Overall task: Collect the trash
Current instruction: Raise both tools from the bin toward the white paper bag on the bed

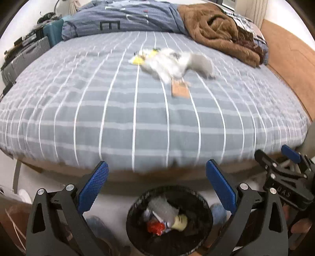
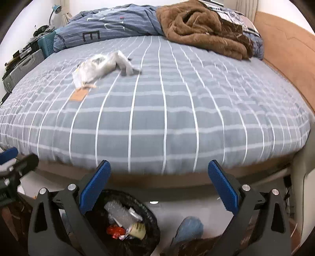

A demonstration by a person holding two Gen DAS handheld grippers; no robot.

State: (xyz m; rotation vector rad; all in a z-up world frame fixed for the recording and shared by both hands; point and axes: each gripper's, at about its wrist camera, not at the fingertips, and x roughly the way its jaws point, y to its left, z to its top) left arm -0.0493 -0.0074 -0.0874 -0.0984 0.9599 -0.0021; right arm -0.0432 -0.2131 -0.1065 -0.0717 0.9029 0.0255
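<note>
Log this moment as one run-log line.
left gripper: open, above trash bin | right gripper: open, empty | remaining: plastic wrappers, brown card on bed | bin: partly filled

A home bedroom, shown by a large bed (image 2: 157,110) covered in a grey striped sheet, a blue duvet (image 2: 110,25) and brown blanket (image 2: 198,27) heaped at its far side, suitcases (image 1: 29,53) stood alongside, a desk lamp (image 2: 55,9) seen behind.
</note>
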